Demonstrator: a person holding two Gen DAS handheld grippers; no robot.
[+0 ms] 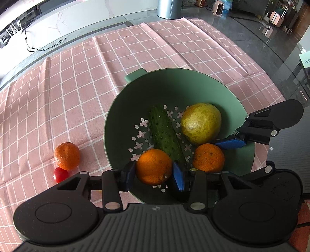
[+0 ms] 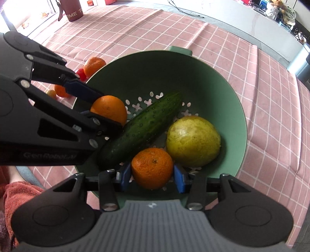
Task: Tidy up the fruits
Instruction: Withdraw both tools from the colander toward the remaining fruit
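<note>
A green colander [image 1: 174,87] [image 2: 155,67] stands on the pink checked cloth and holds a cucumber [image 1: 164,131] [image 2: 143,126] and a large yellow-green fruit [image 1: 201,123] [image 2: 193,141]. My left gripper [image 1: 155,175] [image 2: 95,104] reaches down into it, its blue pads pressed on either side of an orange [image 1: 154,166] [image 2: 109,109]. My right gripper [image 2: 152,175] is also low in the colander, shut on a tangerine [image 2: 152,167] [image 1: 208,158]. One of its blue fingers [image 1: 230,143] shows beside that tangerine in the left wrist view.
On the cloth left of the colander lie a tangerine [image 1: 67,156] [image 2: 94,66], a red cherry tomato [image 1: 61,174] [image 2: 81,73], a small orange fruit [image 2: 61,91] and a yellowish one [image 2: 52,93]. A dark red mug [image 2: 72,9] stands far back. A person's red sleeve [image 2: 19,193] shows.
</note>
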